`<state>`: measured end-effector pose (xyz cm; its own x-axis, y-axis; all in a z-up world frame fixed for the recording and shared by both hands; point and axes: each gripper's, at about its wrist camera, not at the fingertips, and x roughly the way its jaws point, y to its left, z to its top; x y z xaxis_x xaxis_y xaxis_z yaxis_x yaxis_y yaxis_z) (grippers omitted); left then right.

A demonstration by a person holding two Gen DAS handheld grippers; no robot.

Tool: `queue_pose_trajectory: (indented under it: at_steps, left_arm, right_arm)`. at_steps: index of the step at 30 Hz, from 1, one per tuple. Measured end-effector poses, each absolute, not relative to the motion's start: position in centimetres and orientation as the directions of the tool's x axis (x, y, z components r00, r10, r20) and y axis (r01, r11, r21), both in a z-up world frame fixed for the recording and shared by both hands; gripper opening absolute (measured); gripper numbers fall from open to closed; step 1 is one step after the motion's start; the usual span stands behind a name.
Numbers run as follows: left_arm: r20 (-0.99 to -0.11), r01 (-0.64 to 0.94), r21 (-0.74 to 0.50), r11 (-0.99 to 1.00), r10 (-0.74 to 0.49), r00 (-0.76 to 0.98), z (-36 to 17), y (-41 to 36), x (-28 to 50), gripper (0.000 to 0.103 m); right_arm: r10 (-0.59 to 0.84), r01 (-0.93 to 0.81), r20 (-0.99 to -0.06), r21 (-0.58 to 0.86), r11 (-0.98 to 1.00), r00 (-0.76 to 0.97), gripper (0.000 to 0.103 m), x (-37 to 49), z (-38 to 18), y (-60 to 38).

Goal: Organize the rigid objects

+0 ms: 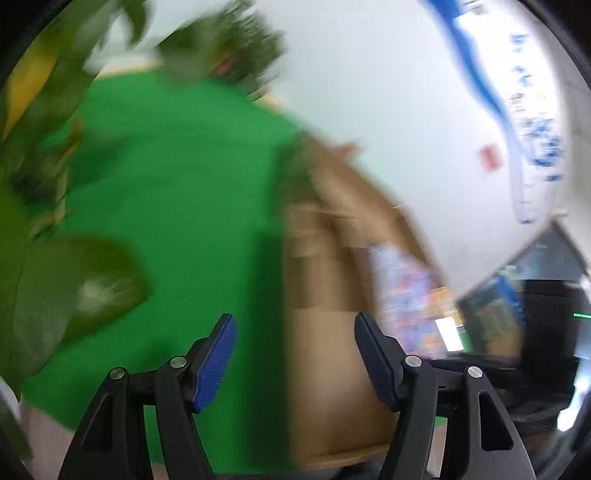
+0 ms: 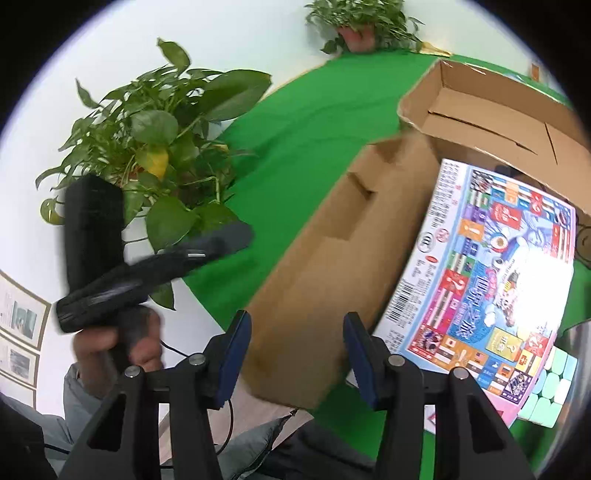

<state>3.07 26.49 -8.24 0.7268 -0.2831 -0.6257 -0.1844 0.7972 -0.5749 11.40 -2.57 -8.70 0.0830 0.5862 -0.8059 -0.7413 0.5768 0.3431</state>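
Note:
An open cardboard box (image 2: 325, 258) stands on the green table cloth (image 2: 295, 129). A flat, colourful board game box (image 2: 480, 277) leans against its near rim. A pale green puzzle cube (image 2: 550, 384) lies beside the game box. My right gripper (image 2: 295, 332) is open just in front of the cardboard box wall, with nothing pinched. My left gripper (image 1: 295, 354) is open and empty. Its view is blurred and shows the cardboard box (image 1: 332, 277) and the game box (image 1: 402, 295) ahead on the right. A hand (image 2: 110, 347) holds the left tool at the left of the right wrist view.
A leafy potted plant (image 2: 159, 147) stands at the table's left edge, close to the left tool. A second plant (image 2: 362, 22) sits at the far edge. A shiny metal object (image 2: 580, 339) shows at the right rim. Large leaves (image 1: 74, 288) fill the left.

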Motion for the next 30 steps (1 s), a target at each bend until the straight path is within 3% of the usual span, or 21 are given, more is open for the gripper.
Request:
queue_pose_trajectory:
  at_steps: [2,4,5,9,11,13,17,18,21,22,30]
  left_arm:
    - [-0.658,-0.183,-0.591,0.786,-0.339,0.673,-10.1,26.0,4.0,0.054]
    - [-0.654,-0.145,-0.594,0.792,-0.37,0.659,-10.3,24.9,4.3,0.04]
    - [-0.651,-0.128,-0.583,0.803,-0.367,0.664,-10.0,24.5,4.3,0.038]
    - [-0.596,-0.073,-0.645,0.761,-0.441,0.671,-9.1,24.8,4.2,0.039]
    - [-0.597,-0.052,-0.627,0.777,-0.437,0.673,-8.1,24.3,4.1,0.044]
    - [-0.596,-0.029,-0.62,0.784,-0.446,0.668,-7.4,23.8,4.3,0.058]
    - [-0.646,-0.038,-0.591,0.806,-0.445,0.621,-7.4,22.1,5.0,0.056]
    - [-0.665,-0.049,-0.581,0.813,-0.439,0.604,-7.7,21.8,5.2,0.051]
    - [-0.7,-0.062,-0.559,0.827,-0.43,0.57,-8.6,20.9,5.5,0.021]
    - [-0.717,-0.073,-0.533,0.843,-0.404,0.568,-8.8,20.6,5.5,0.016]
    - [-0.767,-0.1,-0.44,0.892,-0.316,0.559,-8.6,20.5,4.9,0.014]
  right_arm:
    - [0.552,-0.746,-0.829,0.313,0.587,0.086,0.05,11.3,-9.6,-2.0]
    - [0.514,-0.735,-0.853,0.293,0.611,0.088,0.049,11.5,-10.6,-1.8]
    - [0.512,-0.73,-0.855,0.293,0.617,0.089,0.048,11.6,-10.8,-1.9]
    - [0.498,-0.719,-0.857,0.26,0.644,0.136,0.048,11.7,-10.3,-2.0]
    - [0.49,-0.716,-0.857,0.241,0.656,0.16,0.048,11.7,-10.0,-2.0]
    - [0.485,-0.706,-0.855,0.228,0.671,0.184,0.048,11.9,-9.9,-2.5]
    - [0.464,-0.683,-0.863,0.216,0.698,0.202,0.044,12.6,-10.5,-3.6]
    - [0.468,-0.681,-0.86,0.217,0.699,0.206,0.043,12.6,-10.6,-3.5]
    - [0.462,-0.694,-0.86,0.196,0.692,0.218,0.035,12.3,-10.7,-3.1]
    - [0.458,-0.698,-0.86,0.186,0.692,0.225,0.035,12.2,-10.7,-2.9]
    - [0.456,-0.709,-0.856,0.164,0.685,0.243,0.034,11.5,-11.2,-1.6]
